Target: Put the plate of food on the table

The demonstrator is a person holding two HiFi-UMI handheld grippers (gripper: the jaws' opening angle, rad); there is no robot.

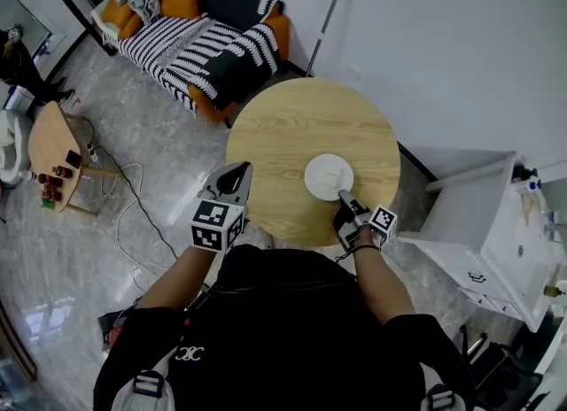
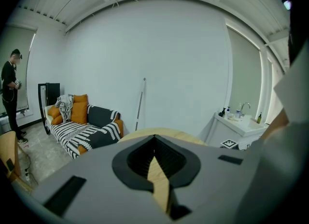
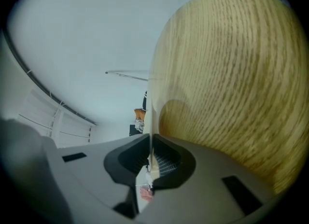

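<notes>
Closest in, a black top and two bare forearms reaching forward. At the end of the left one, the left gripper point(image 1: 237, 174), held over the near left edge of the round wooden surface point(image 1: 292, 126). Jaws closed tip to tip, nothing between them, only a sliver of wood grain showing through the slit behind the tips.

At the end of the other forearm, the right gripper point(image 1: 344, 197), rolled onto its side and clamped on the near rim of the white plate point(image 1: 329, 174). In the right gripper view, rim seen edge-on between the two pads, both pads against it, wood grain filling the side beyond.

Plate placed on the near right part of the surface, well inside its edge. Hard to say whether set flat on the wood or held a shade above it; a curved shadow on the grain just beside it.

Rest of the top bare, pale and ringed with grain.

Beyond and below, grey glossy floor point(image 1: 168, 161) with a thin cable point(image 1: 133, 192) trailing across it. Off to the right, a white cabinet point(image 1: 478, 223) with a sink, a tap and a few bottles on top. Off to the left, a smaller wooden surface point(image 1: 58, 148) carrying some little red items.

Farther back, against the white wall, a sofa point(image 1: 204, 42) under a black-and-white striped throw, with orange cushions. Farthest, at the left margin of the left gripper view, a person point(image 2: 8, 92) in dark clothes, standing.
</notes>
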